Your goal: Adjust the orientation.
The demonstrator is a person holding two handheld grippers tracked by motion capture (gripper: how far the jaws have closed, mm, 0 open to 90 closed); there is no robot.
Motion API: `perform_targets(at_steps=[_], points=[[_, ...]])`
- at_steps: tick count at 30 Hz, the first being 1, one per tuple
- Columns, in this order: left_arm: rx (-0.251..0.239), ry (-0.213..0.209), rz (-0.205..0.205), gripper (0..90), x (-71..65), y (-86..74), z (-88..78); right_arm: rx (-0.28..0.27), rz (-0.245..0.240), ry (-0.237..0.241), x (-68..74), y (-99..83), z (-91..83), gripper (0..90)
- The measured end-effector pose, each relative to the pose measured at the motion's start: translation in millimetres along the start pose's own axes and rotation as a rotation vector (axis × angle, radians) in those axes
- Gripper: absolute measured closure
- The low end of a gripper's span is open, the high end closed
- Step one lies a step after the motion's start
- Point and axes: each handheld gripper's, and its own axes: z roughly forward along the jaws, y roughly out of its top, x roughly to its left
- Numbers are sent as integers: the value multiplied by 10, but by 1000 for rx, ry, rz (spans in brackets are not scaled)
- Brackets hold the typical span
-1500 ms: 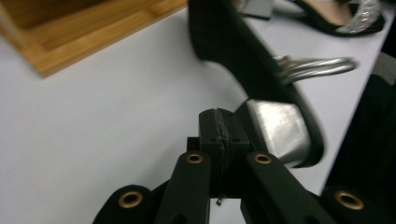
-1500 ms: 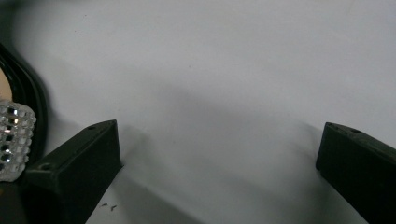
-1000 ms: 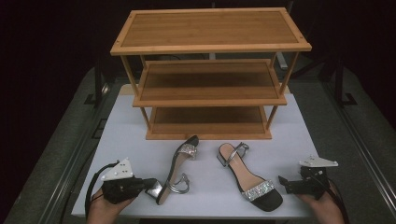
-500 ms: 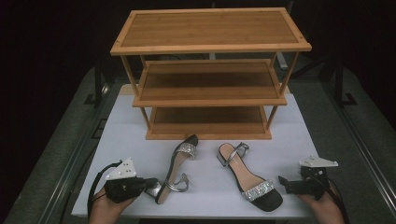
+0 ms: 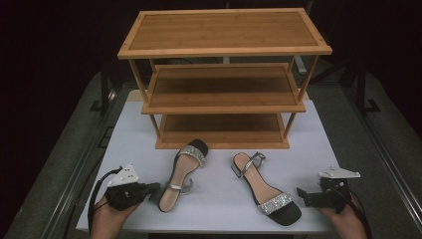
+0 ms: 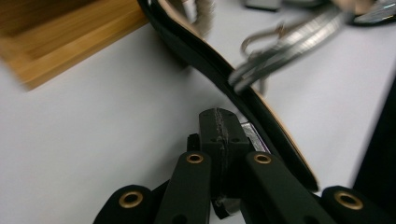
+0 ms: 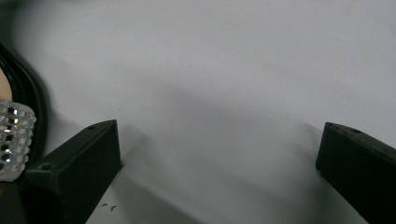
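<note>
Two black sandals with rhinestone toe bands lie on the white table point(image 5: 219, 219). The left sandal point(image 5: 183, 172) points toward the rack, and my left gripper point(image 5: 154, 189) is shut on its silver heel at the near end. From the left gripper view, the jaws of that gripper point(image 6: 219, 135) pinch the heel under the black sole point(image 6: 261, 116), with the ankle strap point(image 6: 280, 51) above. The right sandal point(image 5: 266, 191) lies toe toward me. My right gripper point(image 5: 301, 194) rests open just right of that toe. In the right gripper view the gripper point(image 7: 219, 144) has wide-apart jaws over bare table, the rhinestone band point(image 7: 14, 130) at the left.
A three-tier bamboo shoe rack point(image 5: 224, 89) stands at the back of the table, its bottom shelf edge point(image 6: 60, 46) near the left sandal's toe. Dark floor and metal rails flank the table on both sides.
My left gripper has moved right to the left sandal's heel and shut on it; the sandal has shifted slightly. The right gripper and the right sandal have stayed still.
</note>
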Motion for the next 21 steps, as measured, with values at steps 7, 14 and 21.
perform_targets(at_steps=[7,14,21], points=[[44,30,-34,900,129,-91,47,0,2,1,1,1,0,0],[50,16,-70,900,179,-149,87,0,1,-1,1,0,0,0],[33,17,-75,899,181,-182,-20,-2,0,0,0,-1,0,0]])
